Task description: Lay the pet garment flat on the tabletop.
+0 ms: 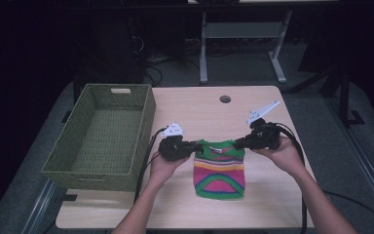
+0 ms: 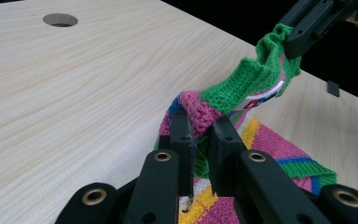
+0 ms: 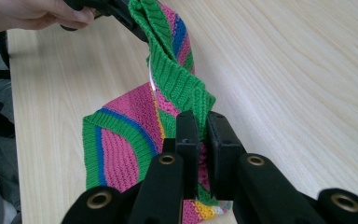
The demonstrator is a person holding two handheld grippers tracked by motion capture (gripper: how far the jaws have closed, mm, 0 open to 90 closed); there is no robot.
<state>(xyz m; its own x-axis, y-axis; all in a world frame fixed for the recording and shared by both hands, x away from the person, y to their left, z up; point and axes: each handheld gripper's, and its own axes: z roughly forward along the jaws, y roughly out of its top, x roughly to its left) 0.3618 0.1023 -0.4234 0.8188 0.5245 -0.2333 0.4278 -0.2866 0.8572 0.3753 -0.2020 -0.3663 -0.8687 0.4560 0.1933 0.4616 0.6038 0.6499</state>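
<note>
Near my edge of the table (image 1: 185,105), I have the small striped knit top (image 1: 219,171) pinched at both upper corners: my left gripper (image 1: 195,146) is clamped on its left shoulder, my right gripper (image 1: 237,143) on its right shoulder. In the left gripper view the jaws close on pink and green knit, and the green neckband (image 2: 256,74) runs taut up to the other gripper. The top edge is lifted just off the wood, while the body and hem trail toward me and lie flat on the table. Its width runs straight between the two grippers; its length runs from them back toward me. What matters for the move I judge comes next is the green woven basket (image 1: 68,161), which sits to the left, well apart from the top and with nothing inside that I can see. My left hand (image 1: 161,166) is the nearer one to it, so the top would travel leftward, led by that side.
</note>
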